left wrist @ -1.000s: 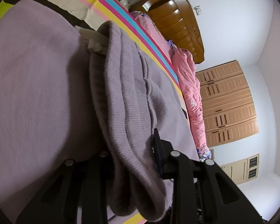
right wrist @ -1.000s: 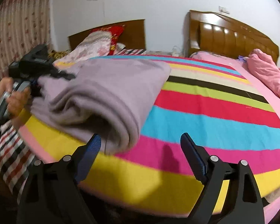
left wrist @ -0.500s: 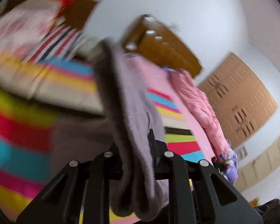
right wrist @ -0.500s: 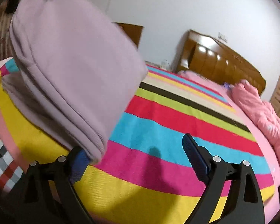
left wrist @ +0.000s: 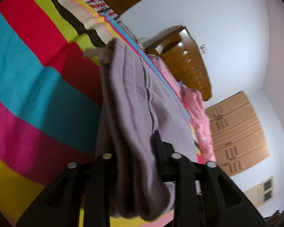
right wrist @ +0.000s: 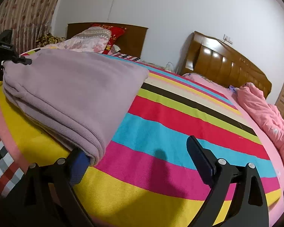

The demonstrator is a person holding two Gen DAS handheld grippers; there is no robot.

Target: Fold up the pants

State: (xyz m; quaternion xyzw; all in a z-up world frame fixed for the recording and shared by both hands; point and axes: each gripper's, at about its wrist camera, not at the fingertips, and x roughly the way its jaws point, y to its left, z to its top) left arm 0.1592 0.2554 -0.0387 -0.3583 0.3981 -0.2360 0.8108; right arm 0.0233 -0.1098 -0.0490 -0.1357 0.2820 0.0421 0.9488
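**Pants folded thick at the near-left corner of the bed**

Pants (right wrist: 70, 94), lilac knit, are lying in a layered bundle on the striped blanket (right wrist: 179, 132), their folded corner reaching the bed's front edge. The left gripper (left wrist: 136, 151) is clamping a thick fold of them. The right gripper (right wrist: 138, 157) is standing wide apart, gripping nothing, one finger (right wrist: 77, 162) touching the bundle's corner. Bare blanket is stretching rightward toward the pink quilt (right wrist: 265, 109).

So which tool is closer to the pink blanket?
Right. The right tool hangs open over the striped bedspread, nearer the pink blanket. The left tool grips the purple pants at the opposite edge.
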